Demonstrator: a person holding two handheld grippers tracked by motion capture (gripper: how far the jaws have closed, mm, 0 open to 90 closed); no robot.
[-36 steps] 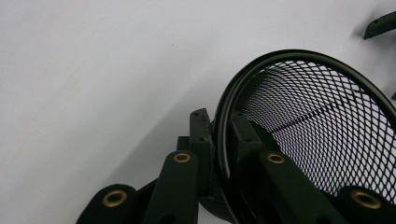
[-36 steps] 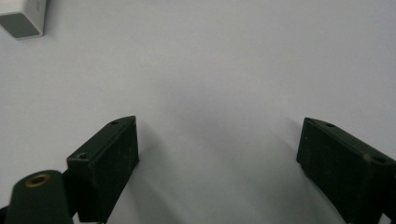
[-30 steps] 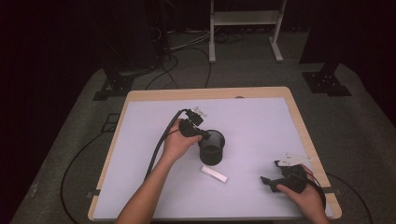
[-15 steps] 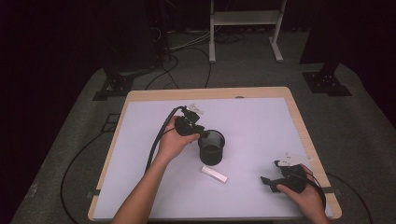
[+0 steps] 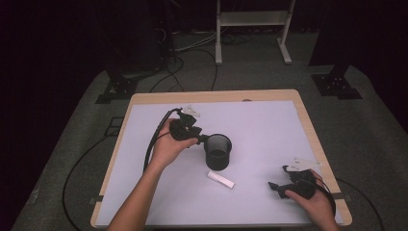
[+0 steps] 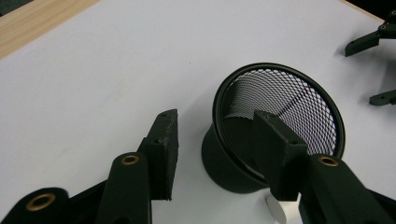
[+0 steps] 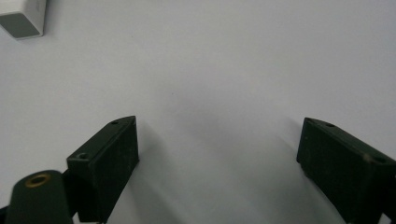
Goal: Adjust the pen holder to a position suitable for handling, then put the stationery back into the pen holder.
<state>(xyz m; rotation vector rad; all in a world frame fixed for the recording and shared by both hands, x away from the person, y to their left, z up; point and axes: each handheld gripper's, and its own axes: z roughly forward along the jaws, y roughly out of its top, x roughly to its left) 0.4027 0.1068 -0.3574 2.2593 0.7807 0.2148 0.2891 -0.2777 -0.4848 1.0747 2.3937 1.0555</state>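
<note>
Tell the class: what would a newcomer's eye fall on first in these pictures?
The black mesh cup standing upright near the middle of the white table, with the left gripper at its rim, jaws just opening and astride the wall without pressing it. Next, the small white block lying just in front of the cup, and the right gripper resting open near the table's right front corner.

You will find no lettering, label, brand mark, number or sign that can be read here: the mesh cup [image 5: 219,151], the small white block [image 5: 221,179] and the white table top [image 5: 269,130] all show plain, unmarked surfaces, and anything printed on the gear farther back is too small to read.
</note>
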